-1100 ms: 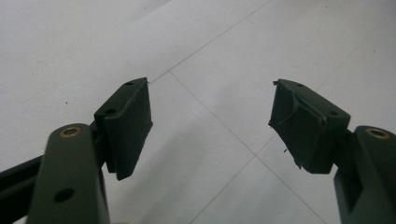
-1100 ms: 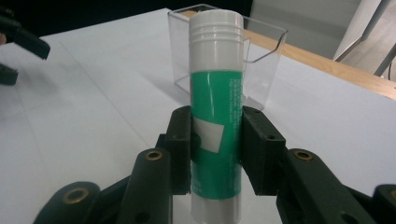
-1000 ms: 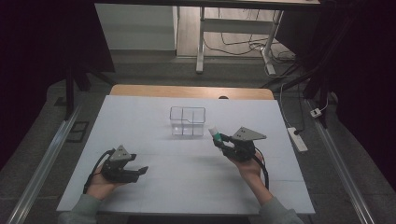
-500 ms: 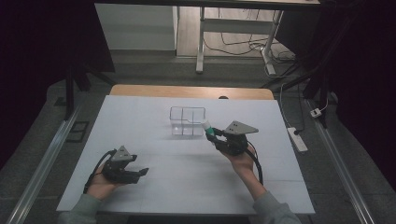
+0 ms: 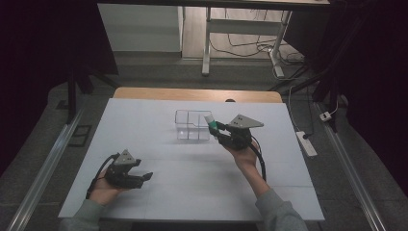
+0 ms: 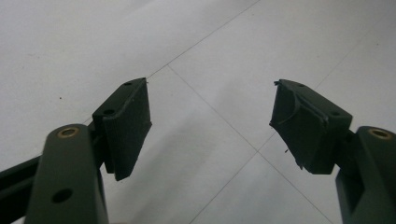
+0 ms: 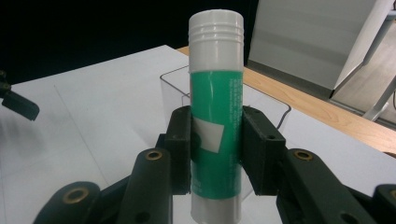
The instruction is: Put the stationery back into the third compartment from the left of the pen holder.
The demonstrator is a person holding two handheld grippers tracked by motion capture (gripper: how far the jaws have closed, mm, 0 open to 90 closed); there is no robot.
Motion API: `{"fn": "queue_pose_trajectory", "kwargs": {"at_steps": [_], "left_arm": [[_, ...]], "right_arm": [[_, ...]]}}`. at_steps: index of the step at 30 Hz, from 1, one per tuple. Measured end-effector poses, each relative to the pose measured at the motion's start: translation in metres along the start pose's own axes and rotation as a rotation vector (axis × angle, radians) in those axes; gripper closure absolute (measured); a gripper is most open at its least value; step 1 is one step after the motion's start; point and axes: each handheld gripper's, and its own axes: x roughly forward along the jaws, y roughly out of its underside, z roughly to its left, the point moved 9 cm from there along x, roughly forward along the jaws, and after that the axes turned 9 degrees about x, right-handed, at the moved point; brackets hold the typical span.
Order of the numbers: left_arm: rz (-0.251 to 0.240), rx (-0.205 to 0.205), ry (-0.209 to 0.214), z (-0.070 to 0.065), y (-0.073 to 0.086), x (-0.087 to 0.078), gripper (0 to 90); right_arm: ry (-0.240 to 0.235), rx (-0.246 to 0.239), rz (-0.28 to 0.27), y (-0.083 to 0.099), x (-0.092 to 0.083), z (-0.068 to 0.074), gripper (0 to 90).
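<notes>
Dark walls stand around a white bench (image 5: 159, 192). Near its far middle sits a clear box (image 5: 192, 126). The right gripper (image 5: 215, 128) squeezes a green glue stick (image 7: 215, 116), standing up, just at the box's right edge. The step looks like carrying the stick to the box. Next it needs to go over the box, then let go. The left gripper (image 5: 142, 177) rests near left, wide apart, holding nothing.
</notes>
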Motion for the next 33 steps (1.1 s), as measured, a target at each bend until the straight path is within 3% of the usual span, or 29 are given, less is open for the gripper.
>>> {"fn": "queue_pose_trajectory", "kwargs": {"at_steps": [14,33], "left_arm": [[0.001,-0.01,-0.002,0.003,0.001,0.0,28.1],[0.003,-0.008,-0.002,0.003,0.001,0.0,28.0]], "right_arm": [[0.004,0.053,-0.032,-0.021,0.037,-0.017,65.4],[0.009,0.078,-0.033,-0.031,0.065,-0.026,65.3]]}}
